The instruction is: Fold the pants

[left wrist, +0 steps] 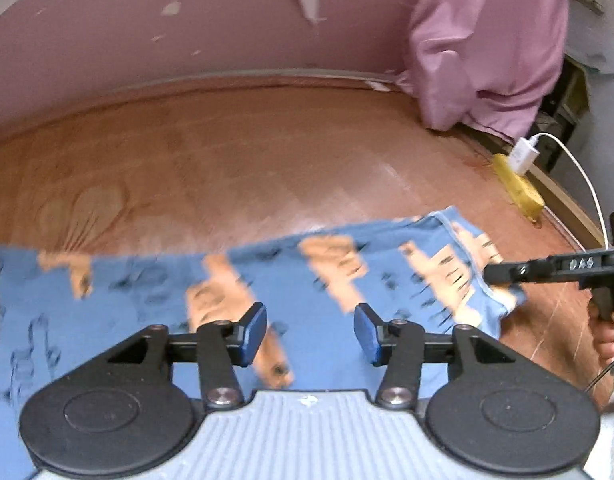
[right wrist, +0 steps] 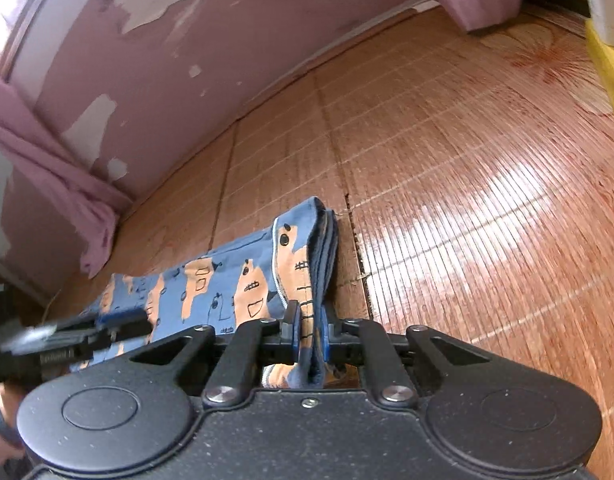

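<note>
Blue pants [left wrist: 119,320] with an orange cartoon print lie flat on a woven bamboo mat [left wrist: 227,160]. My left gripper [left wrist: 311,332] hovers just over the middle of the cloth, its blue pads wide apart and holding nothing. At the right, the right gripper [left wrist: 493,274] pinches the pants' layered end. In the right wrist view my right gripper [right wrist: 308,336] is shut on the stacked edge of the pants [right wrist: 227,280], and the cloth runs away to the left. The left gripper [right wrist: 119,320] shows blurred at the left, over the pants.
A pink wall with peeling paint borders the mat. Pink cloth [left wrist: 487,40] hangs at the far right, and more pink cloth [right wrist: 67,184] at the left. A yellow power strip [left wrist: 517,188] with a white charger [left wrist: 523,154] and cable lies by the right edge. A hand [left wrist: 611,332] grips the right tool.
</note>
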`<state>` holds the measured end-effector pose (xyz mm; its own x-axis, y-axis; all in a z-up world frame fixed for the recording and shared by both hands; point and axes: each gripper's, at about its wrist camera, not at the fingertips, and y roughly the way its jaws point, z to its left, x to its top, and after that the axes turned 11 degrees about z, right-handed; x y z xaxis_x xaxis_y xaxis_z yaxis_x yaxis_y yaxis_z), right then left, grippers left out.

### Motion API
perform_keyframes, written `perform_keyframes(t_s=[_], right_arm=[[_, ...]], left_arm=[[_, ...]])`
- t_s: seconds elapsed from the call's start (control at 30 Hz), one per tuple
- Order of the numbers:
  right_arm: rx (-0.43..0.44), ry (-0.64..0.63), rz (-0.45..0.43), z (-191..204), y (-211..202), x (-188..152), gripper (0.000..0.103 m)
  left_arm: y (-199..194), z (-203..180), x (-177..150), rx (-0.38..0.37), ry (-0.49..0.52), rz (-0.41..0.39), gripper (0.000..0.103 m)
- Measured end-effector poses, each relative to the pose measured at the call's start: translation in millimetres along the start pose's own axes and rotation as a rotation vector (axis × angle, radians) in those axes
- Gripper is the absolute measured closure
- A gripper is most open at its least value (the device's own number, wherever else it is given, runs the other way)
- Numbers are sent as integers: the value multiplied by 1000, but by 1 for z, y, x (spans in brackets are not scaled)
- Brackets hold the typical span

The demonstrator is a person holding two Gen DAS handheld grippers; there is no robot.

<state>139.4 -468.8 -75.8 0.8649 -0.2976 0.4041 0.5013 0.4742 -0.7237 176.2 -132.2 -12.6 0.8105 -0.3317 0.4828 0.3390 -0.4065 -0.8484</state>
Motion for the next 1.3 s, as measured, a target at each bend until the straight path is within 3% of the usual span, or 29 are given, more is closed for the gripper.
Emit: perform_keyframes(t_s=[0.17, 0.3, 0.47, 0.63, 0.8, 1.0, 1.17, 1.3], right_arm=[[-83, -25, -7, 13, 2, -3, 93], [-64, 51, -11, 13, 1, -3, 93], [-9, 189, -37, 2, -11, 2, 94], [-45, 174, -43, 8, -20, 17, 94], [-99, 30, -54, 52, -27, 25, 94], [-115, -222, -88, 137, -18, 14, 94], [-175, -441, -62, 210, 23, -23, 94], [-211, -548, 9, 249, 70, -53, 94]], left_arm=[[-4, 11, -25, 46, 52, -43, 47], [-7, 5, -34, 72, 112, -65, 39], [-6, 8, -32, 5, 78, -67, 29], [-4, 16, -23, -67, 29, -46, 29], [-12, 43, -22, -146, -92, -37, 29], [-31, 94, -35, -262, -255, -56, 27], [-40, 138, -49, -403, -388, -75, 26], [-33, 152, -51, -471, -419, -54, 26]])
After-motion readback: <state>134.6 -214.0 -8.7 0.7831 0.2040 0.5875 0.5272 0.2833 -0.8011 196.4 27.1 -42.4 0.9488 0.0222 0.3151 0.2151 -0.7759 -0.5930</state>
